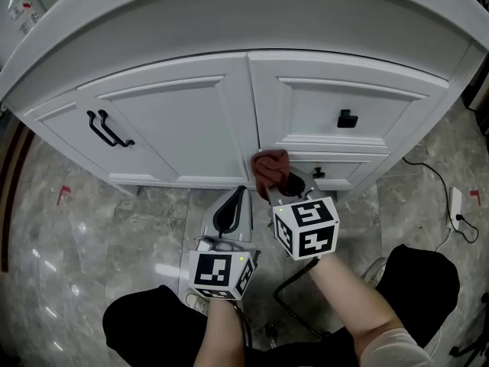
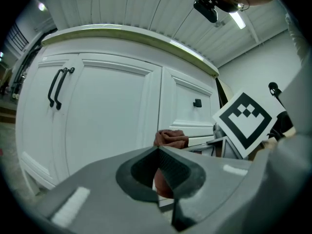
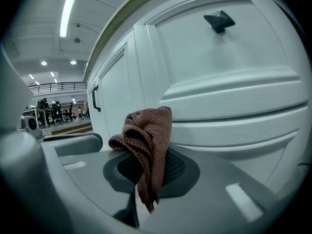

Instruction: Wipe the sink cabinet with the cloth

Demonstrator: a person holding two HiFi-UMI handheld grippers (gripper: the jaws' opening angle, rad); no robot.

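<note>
while the head view shows the right gripper holding the cloth at the middle of the sink cabinet, contact is uncertain. left gripper view: the left gripper has jaws together on nothing. right gripper view: jaws clamped on the cloth; wiping judged barely started, most of the face remaining.

Cloth in hand-held gripper jaws

My head camera looks steeply down on the sink cabinet front and the floor. The camera on my left gripper sits low, a little back, tilted up at the doors. The one on my right gripper is close against the drawers. All three share the cloth.
</note>
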